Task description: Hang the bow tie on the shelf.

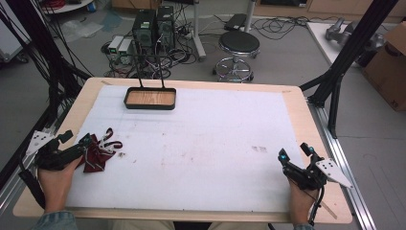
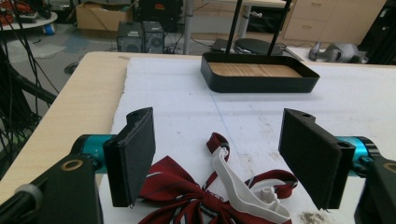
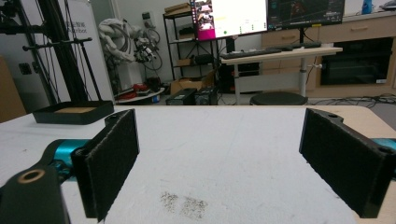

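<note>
Stool (image 1: 239, 45): black round seat, on floor beyond table's far edge.
Computer towers (image 1: 153, 26): two, amid cables behind table.
Cardboard box (image 1: 390, 67): far right, on floor.
Monitors (image 3: 266, 14): lit, background.

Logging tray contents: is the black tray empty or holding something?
Empty: the black tray shows only its bare wooden floor; the red bow tie lies outside it.

A dark red bow tie (image 1: 98, 152) lies by the left gripper (image 1: 81, 146); a black tray (image 1: 150, 98) sits well apart.
</note>
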`<state>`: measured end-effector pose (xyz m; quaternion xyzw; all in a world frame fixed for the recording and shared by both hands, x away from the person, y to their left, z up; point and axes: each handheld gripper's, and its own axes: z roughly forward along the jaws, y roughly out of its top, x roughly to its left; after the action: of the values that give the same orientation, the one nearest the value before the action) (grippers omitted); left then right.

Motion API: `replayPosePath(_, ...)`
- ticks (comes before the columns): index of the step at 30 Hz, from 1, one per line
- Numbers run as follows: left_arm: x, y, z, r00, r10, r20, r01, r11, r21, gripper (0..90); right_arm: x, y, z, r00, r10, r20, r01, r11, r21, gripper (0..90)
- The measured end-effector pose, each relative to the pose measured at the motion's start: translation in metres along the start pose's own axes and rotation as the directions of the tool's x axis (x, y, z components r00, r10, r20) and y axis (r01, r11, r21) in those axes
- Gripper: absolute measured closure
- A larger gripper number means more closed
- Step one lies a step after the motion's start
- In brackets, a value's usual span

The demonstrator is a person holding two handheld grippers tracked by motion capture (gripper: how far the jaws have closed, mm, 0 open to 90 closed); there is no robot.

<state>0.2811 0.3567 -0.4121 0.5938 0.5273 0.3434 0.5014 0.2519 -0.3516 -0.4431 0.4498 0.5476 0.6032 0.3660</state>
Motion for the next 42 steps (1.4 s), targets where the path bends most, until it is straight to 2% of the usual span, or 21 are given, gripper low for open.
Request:
replayPosePath(12,0.001,-0.002,0.001,1.0000,0.001,-0.009,-0.001,0.9999,0.012,27.6,0.000,0.000,0.000,1.0000,0.000,-0.003,0.000,1.000,0.010,11.1)
replayPosePath(20,0.001,-0.004,0.003,1.0000,0.005,-0.008,-0.005,0.9992,0.040,29.6,0.000,0.000,0.001,1.0000,-0.002,-0.004,0.002,1.000,0.013,11.1)
replayPosePath(23,0.002,-0.006,0.005,0.9998,0.004,-0.018,-0.003,0.9987,0.052,31.9,0.000,0.000,0.001,1.0000,-0.004,-0.004,0.005,1.000,0.011,11.1)
replayPosePath(24,0.003,-0.009,0.008,0.9992,0.000,-0.039,0.003,0.9978,0.066,32.7,0.000,0.000,0.002,1.0000,-0.007,-0.003,0.007,1.000,0.012,11.1)
replayPosePath(25,0.003,-0.009,0.008,0.9992,0.000,-0.039,0.003,0.9978,0.066,32.8,0.000,0.000,0.002,1.0000,-0.005,-0.003,0.005,1.000,0.012,11.1)
replayPosePath(27,0.001,-0.012,0.016,0.9980,-0.002,-0.064,0.008,0.9945,0.104,34.1,0.001,0.000,0.002,1.0000,-0.003,-0.004,0.003,1.000,0.018,11.1)
replayPosePath(29,0.000,-0.013,0.018,0.9975,0.001,-0.071,0.007,0.9927,0.120,35.5,0.001,0.000,0.002,1.0000,-0.008,-0.004,0.008,1.000,0.018,11.1)
replayPosePath(33,-0.003,-0.016,0.029,0.9939,0.017,-0.109,0.004,0.9812,0.193,38.3,0.001,0.000,0.002,0.9999,-0.012,-0.006,0.013,1.000,0.019,11.1)
replayPosePath(36,-0.004,-0.017,0.033,0.9900,0.041,-0.135,-0.009,0.9737,0.228,41.1,0.001,0.000,0.002,0.9999,-0.011,-0.008,0.011,1.000,0.020,11.1)
replayPosePath(39,-0.002,-0.019,0.034,0.9875,0.042,-0.152,-0.003,0.9695,0.245,42.6,0.001,-0.001,0.002,0.9999,-0.012,-0.009,0.012,1.000,0.020,11.1)
replayPosePath(42,-0.002,-0.021,0.036,0.9849,0.053,-0.164,-0.006,0.9616,0.274,43.5,0.001,-0.001,0.002,0.9999,-0.010,-0.008,0.010,1.000,0.020,11.1)
